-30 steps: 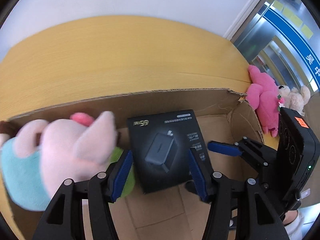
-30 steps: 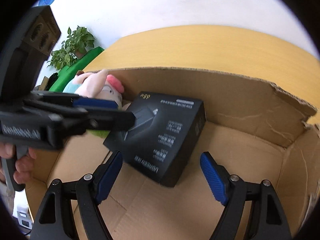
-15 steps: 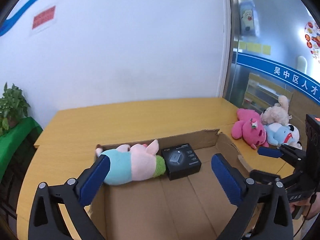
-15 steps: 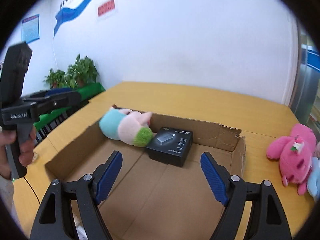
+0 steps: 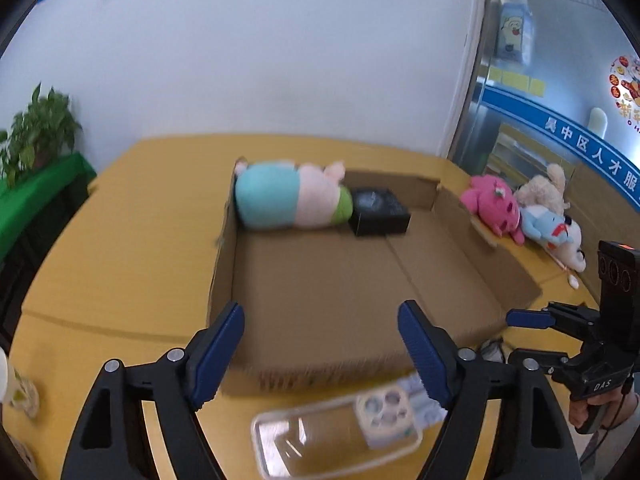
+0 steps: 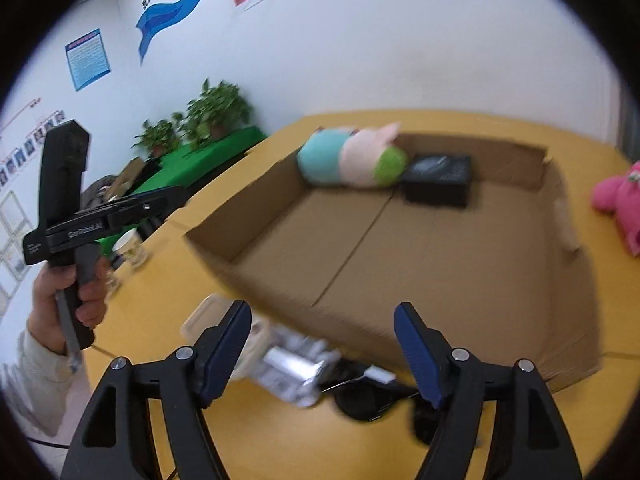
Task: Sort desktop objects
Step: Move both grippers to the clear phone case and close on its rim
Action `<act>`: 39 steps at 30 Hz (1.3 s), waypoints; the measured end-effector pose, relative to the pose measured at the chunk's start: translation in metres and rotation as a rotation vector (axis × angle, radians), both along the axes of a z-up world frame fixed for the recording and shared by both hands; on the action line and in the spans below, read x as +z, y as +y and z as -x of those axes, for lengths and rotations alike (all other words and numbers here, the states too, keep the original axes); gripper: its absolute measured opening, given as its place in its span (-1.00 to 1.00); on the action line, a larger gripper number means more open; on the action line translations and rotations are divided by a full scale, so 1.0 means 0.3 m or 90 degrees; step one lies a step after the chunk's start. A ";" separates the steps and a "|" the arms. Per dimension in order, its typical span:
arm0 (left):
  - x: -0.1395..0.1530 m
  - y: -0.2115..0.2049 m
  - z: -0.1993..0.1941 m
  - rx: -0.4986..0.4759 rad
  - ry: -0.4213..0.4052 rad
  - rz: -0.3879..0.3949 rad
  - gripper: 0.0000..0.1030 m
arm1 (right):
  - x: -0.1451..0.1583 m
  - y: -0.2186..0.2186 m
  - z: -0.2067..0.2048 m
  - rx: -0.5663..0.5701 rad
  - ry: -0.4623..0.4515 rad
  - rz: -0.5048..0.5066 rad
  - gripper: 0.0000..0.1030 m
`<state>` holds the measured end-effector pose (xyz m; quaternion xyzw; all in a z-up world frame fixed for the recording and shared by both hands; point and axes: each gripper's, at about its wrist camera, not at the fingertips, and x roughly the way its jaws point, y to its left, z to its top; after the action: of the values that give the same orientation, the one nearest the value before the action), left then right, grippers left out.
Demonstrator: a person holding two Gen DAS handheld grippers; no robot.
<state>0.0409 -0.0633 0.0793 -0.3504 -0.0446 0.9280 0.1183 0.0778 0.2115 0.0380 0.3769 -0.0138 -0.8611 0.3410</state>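
Observation:
An open cardboard box (image 5: 224, 264) (image 6: 248, 248) lies on the yellow table. At its far end lie a pink, teal and green plush (image 5: 288, 200) (image 6: 352, 156) and a black charger box (image 5: 378, 210) (image 6: 438, 176). My left gripper (image 5: 320, 344) is open and empty, above the box's near wall. A clear phone case (image 5: 336, 436) lies just below it on the table. My right gripper (image 6: 322, 344) is open and empty, above a silvery packet (image 6: 292, 364) and a black object (image 6: 368, 400) in front of the box.
A pink plush (image 5: 494, 204) (image 6: 620, 200), a beige one (image 5: 544, 190) and a blue-white one (image 5: 556, 232) lie right of the box. A paper cup (image 6: 130, 246) stands at the table's left. Potted plants (image 6: 216, 110) stand on a green stand beyond.
Both grippers have pulled back and up out of the box, from close over the charger box to in front of the box's near wall. The phone case and packet came into view.

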 end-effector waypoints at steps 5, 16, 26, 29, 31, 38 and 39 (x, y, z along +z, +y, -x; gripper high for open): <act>-0.145 -0.112 -0.030 -0.001 -0.098 -0.072 0.61 | -0.106 -0.137 -0.047 0.068 -0.070 0.009 0.44; -0.404 -0.193 0.029 -0.009 -0.242 -0.174 0.61 | -0.207 -0.309 0.012 0.111 -0.117 -0.002 0.44; -0.389 -0.131 0.030 -0.047 -0.236 -0.189 0.60 | -0.195 -0.311 -0.012 0.109 -0.120 -0.002 0.54; -0.337 -0.110 -0.002 -0.058 -0.199 -0.196 0.60 | -0.177 -0.278 -0.031 0.104 -0.114 0.025 0.54; -0.299 -0.097 -0.027 -0.069 -0.178 -0.210 0.60 | -0.155 -0.246 -0.061 0.105 -0.098 0.037 0.54; -0.235 0.002 -0.142 -0.174 -0.151 -0.259 0.60 | -0.113 -0.101 -0.197 0.118 -0.081 0.086 0.54; -0.243 0.009 -0.156 -0.184 -0.157 -0.260 0.60 | -0.111 -0.093 -0.214 0.121 -0.078 0.086 0.54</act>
<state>0.0878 -0.0606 0.0065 -0.4326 -0.1943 0.8236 0.3110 0.1419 0.1836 0.0047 0.4049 -0.0569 -0.7971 0.4443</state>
